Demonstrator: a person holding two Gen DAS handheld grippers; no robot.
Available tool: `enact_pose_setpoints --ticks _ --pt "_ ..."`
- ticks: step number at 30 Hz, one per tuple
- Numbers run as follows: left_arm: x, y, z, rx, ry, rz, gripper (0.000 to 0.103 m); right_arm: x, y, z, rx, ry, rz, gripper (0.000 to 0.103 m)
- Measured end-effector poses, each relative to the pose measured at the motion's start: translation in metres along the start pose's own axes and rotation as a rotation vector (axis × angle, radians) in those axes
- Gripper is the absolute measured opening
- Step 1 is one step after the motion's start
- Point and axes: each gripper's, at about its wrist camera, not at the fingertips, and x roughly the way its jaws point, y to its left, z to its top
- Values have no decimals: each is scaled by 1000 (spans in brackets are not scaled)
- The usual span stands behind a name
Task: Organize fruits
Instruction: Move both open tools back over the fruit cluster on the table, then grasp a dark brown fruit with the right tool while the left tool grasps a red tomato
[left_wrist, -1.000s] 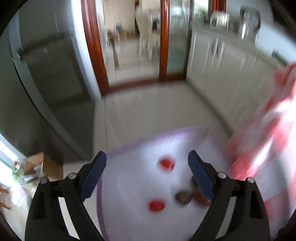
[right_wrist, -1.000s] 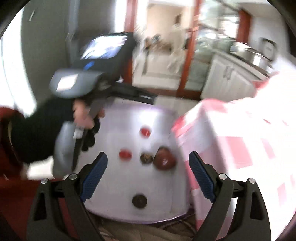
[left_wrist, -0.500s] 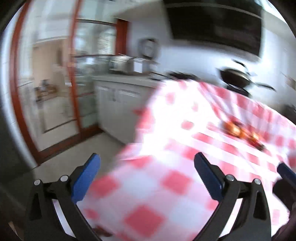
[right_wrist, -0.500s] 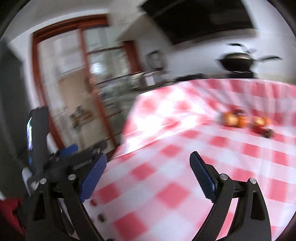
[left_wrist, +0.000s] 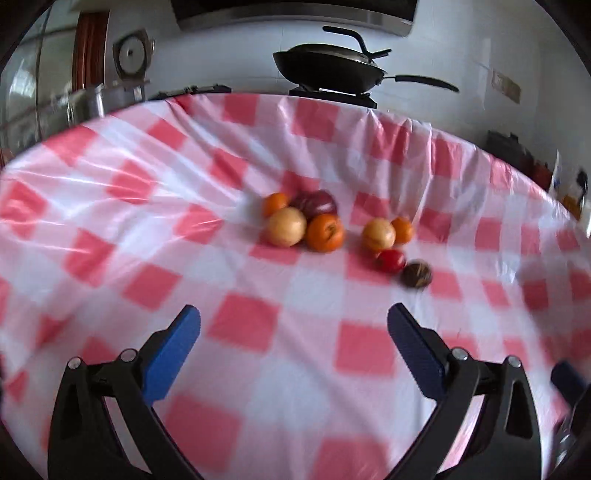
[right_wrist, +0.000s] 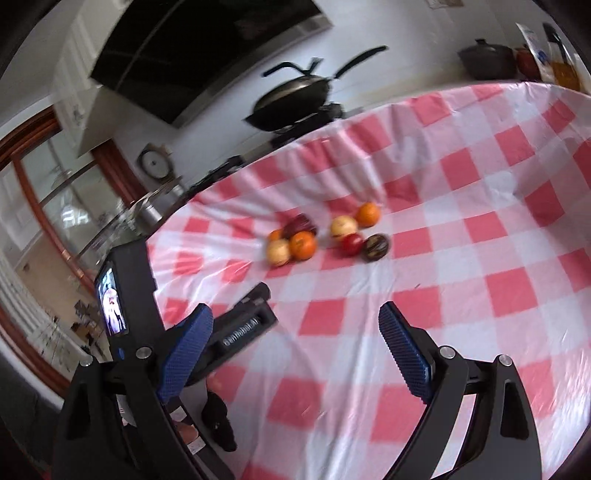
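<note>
The left gripper (left_wrist: 293, 328) hung open and empty above the near part of the desk (left_wrist: 110, 177), and the right gripper (right_wrist: 295, 325) was also open and held nothing. The fruits (left_wrist: 341, 230) lay loose near the middle of the checked cloth, at about 12 o'clock from the left gripper, in two small groups: the left group of four touched each other, and the right group stood just beside it. In my judgement, round fruit on this smooth, wrinkled plastic could roll away if one finger pushed a neighbour, because they were packed so close. No bowl or tray was visible. A black wok (left_wrist: 328, 68) stood behind the desk at 12 o'clock, well apart.
</note>
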Motion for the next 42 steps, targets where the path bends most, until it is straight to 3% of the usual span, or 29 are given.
enact_pose_setpoints --ticks 5,8,11,12,17,21,25,29,30,31,34,37,42 --pt "36 0 21 -153 -8 -80 101 33 -59 27 136 -4 -123 89" --pt "53 8 24 -190 -10 -76 101 60 -86 33 161 42 -184 89" --pt "67 18 18 -208 -2 -76 101 89 -97 34 104 108 -250 89" --pt "69 25 18 -235 22 -111 101 97 -98 35 82 128 -263 89" --pt "64 43 14 -269 6 -137 101 147 -77 39 -105 223 -253 88" --pt "69 65 14 -372 28 -140 101 176 -48 45 -353 233 -307 74" --pt "79 89 9 -512 76 -177 101 207 -50 53 -389 310 -285 67" --pt "81 88 9 -503 79 -179 101 220 -50 55 -416 340 -287 63" --pt "81 87 10 -495 80 -179 101 220 -50 55 -419 339 -284 57" --pt "80 87 9 -490 78 -177 101 218 -50 54 -421 335 -278 42" --pt "80 87 9 -486 76 -177 101 212 -53 52 -396 314 -302 43" --pt "75 83 9 -458 57 -164 101 191 -65 53 -311 239 -301 43" --pt "66 63 12 -339 16 -138 101 155 -114 64 -25 99 -295 43"
